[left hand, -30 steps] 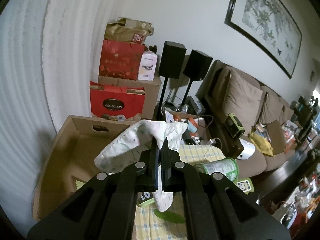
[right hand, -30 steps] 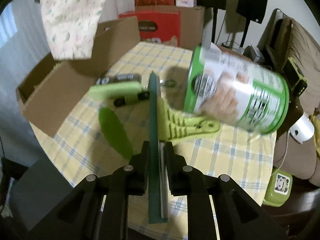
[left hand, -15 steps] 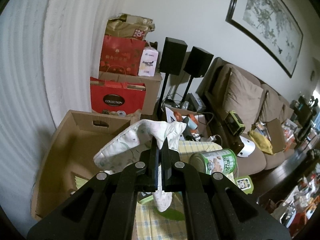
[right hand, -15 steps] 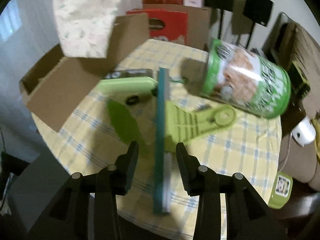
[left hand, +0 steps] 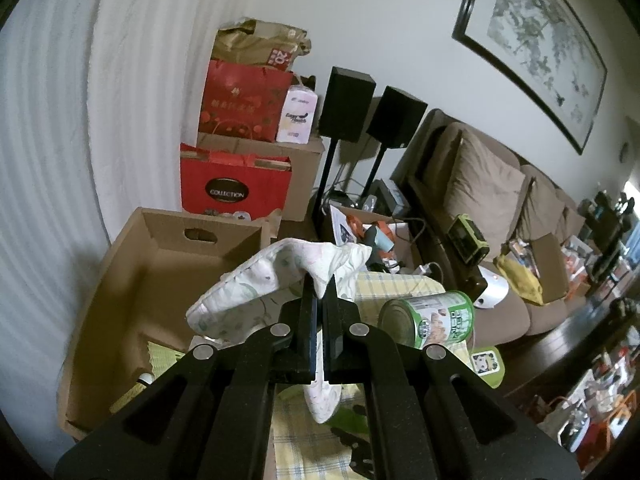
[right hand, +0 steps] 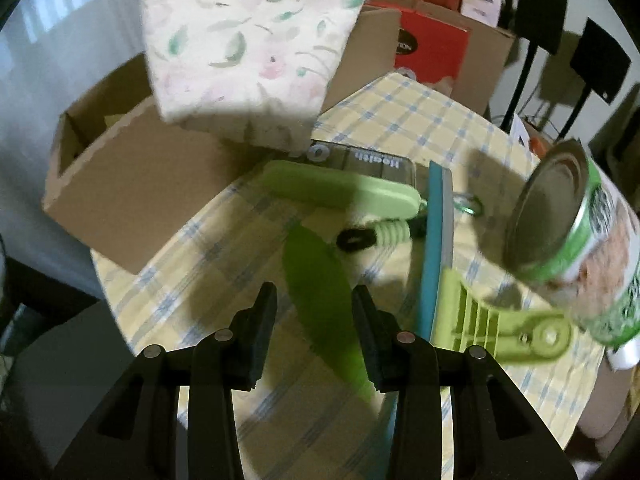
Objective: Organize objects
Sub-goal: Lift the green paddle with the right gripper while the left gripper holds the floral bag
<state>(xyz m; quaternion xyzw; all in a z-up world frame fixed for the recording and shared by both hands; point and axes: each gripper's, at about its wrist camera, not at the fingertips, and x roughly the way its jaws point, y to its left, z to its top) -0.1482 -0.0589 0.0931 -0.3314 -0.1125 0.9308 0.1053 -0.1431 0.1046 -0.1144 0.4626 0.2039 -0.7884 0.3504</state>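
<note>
My left gripper [left hand: 320, 285] is shut on a floral cloth [left hand: 276, 276], held up over the table beside the open cardboard box [left hand: 132, 280]. The cloth [right hand: 248, 32] hangs at the top of the right wrist view. My right gripper [right hand: 314, 296] is open above a green leaf-shaped blade [right hand: 320, 276] lying on the yellow checked tablecloth [right hand: 400, 120]; its pads do not press on it. A thin teal board [right hand: 438, 232] shows edge-on just right of that gripper, free of it, against a lime green clip [right hand: 504, 328].
A green-labelled can [right hand: 580, 240] lies on its side at the table's right. A pale green case [right hand: 340, 190] and a dark pack sit beyond the blade. The box [right hand: 132, 184] adjoins the table's left edge. Speakers, red bags and a sofa [left hand: 500, 200] stand behind.
My right gripper opened and let go of the teal board, then shifted left over the green blade. The left gripper kept the cloth and barely moved.
</note>
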